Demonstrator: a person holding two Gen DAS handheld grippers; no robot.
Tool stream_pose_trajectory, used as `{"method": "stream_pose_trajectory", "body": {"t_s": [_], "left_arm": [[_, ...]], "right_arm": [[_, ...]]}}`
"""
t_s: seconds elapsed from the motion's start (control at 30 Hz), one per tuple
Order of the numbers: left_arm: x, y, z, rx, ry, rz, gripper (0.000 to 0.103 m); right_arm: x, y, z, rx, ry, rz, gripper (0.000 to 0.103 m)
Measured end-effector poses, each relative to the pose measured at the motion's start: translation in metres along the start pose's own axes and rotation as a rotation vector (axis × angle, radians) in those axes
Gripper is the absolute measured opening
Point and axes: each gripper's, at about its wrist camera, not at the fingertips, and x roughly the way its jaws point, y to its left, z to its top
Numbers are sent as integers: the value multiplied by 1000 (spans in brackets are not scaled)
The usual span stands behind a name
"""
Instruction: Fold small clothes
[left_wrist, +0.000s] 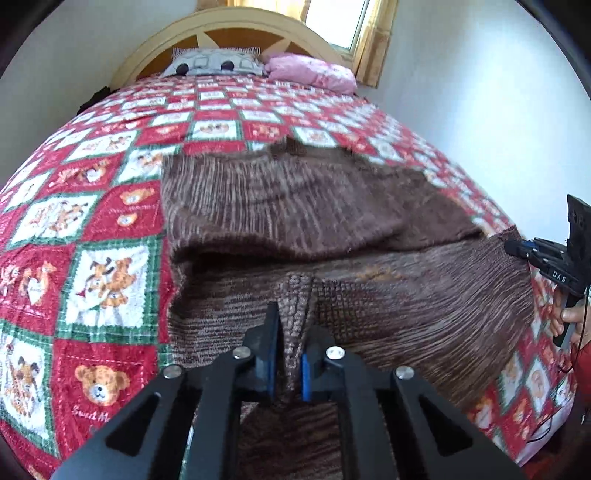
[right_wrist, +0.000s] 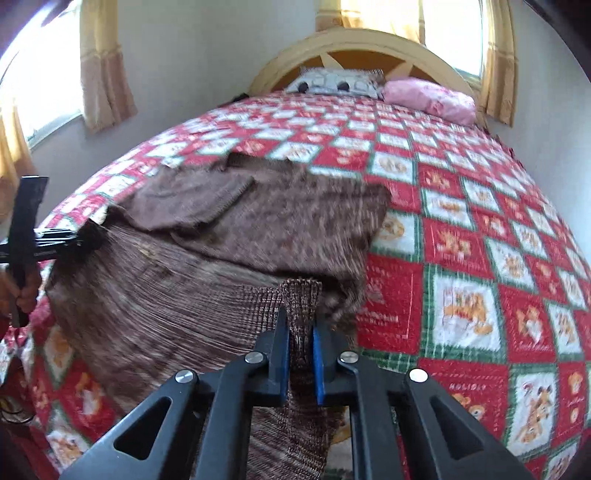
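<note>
Bear-print bedspread, pillows by headboard, left gripper and right gripper each pinching brown knit sweater

You have a bed covered by a red, white and green checked quilt printed with teddy bears. At its head edge stands an arched yellow wooden headboard. Against it you see 2 pillows: a grey-and-white patterned pillow near the middle and a pink pillow toward the right corner. Yellow curtains hang at the windows on the pale walls.
</note>
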Motion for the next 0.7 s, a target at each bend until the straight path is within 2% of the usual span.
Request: {"method": "stream_pose_trajectory", "body": {"t_s": [0.13,0.27,0.47,0.6,0.7], "left_arm": [[-20,-1,17,-18,-65,-6,9],[-25,6,36,-55,-112,13,9],[-7,17,38,-60,-93,42,9],[-3,26,42,-107,-95,32,9],[2,30,59,-112,-105,46,9]], "right_arm": [[-20,9,23,-41,-65,1,9],[-15,8,45,-55,-87,-32,9],[6,2,46,-51,-53,-75,9],[4,-1,47,-38,-69,-81,9],[7,-5,63,-49,-86,-94,9]]}}
